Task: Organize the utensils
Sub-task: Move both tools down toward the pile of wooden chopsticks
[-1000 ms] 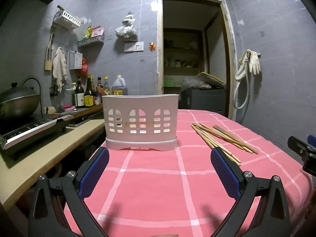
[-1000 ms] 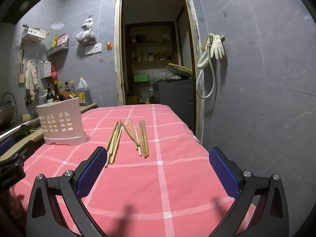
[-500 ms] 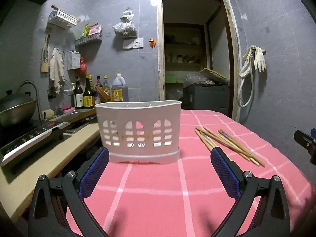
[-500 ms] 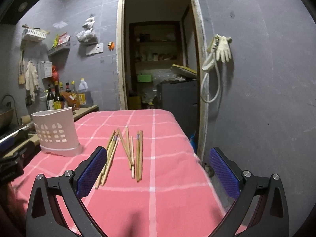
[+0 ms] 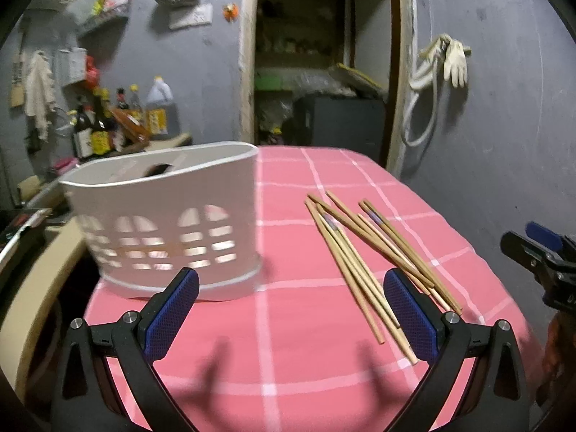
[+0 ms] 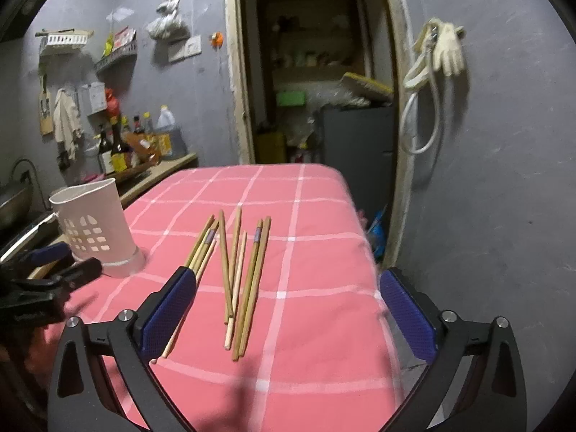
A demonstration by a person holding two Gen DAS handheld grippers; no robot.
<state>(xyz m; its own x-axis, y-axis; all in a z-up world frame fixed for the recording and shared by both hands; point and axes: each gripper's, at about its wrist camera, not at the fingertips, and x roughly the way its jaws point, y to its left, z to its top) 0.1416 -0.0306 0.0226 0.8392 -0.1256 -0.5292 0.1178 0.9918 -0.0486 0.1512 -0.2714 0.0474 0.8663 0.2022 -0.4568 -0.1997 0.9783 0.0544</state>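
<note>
Hovering wide apart, empty, right gripper (image 6: 288, 298) above chopsticks (image 6: 234, 270), left gripper (image 5: 289, 297) likewise

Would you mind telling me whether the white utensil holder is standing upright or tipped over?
Upright: the white utensil holder stands on its base on the pink tablecloth, open rim facing up, chopsticks lying beside it.

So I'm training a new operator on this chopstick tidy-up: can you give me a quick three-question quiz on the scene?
1. True or false: the right claw is shut on a chopstick.
2. Where do the chopsticks lie? A in the white holder, B loose on the pink cloth, C on the counter.
3. Fill in: the white holder stands ____ on the pink cloth.

Key: 1 false; 2 B; 3 upright.
</note>
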